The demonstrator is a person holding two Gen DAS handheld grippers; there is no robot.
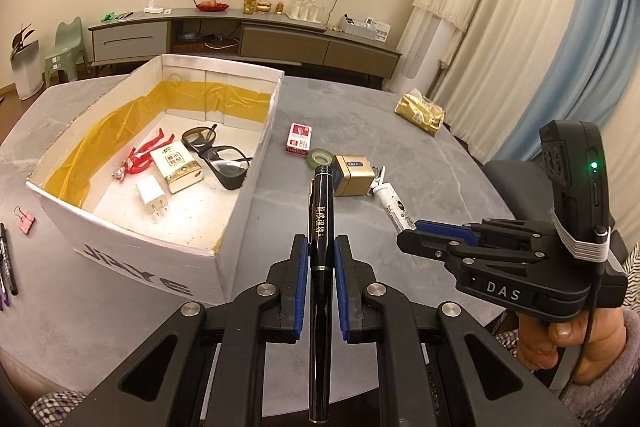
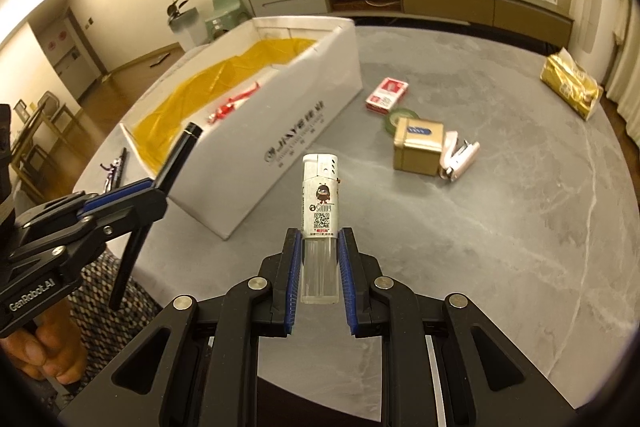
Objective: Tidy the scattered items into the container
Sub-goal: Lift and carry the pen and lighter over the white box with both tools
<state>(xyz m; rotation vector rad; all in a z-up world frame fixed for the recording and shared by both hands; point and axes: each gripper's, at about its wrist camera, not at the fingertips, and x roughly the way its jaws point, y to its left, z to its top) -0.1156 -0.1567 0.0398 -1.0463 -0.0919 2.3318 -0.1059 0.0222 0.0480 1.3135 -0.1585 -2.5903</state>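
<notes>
Two grippers clenched | left gripper [image 1: 321, 259]: glossy black pen [image 1: 320, 227] | right gripper [image 2: 319, 259]: white, clear-bottomed lighter [image 2: 320, 211]

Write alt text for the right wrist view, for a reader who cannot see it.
The right gripper is shut on a white lighter, held above a grey table. To its left the left gripper holds a black pen beside a white cardboard box lined with yellow film. A gold tin, stapler and tape roll lie beyond.

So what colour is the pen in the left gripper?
Black with gold lettering: the pen, clearest in the left wrist view.
</notes>
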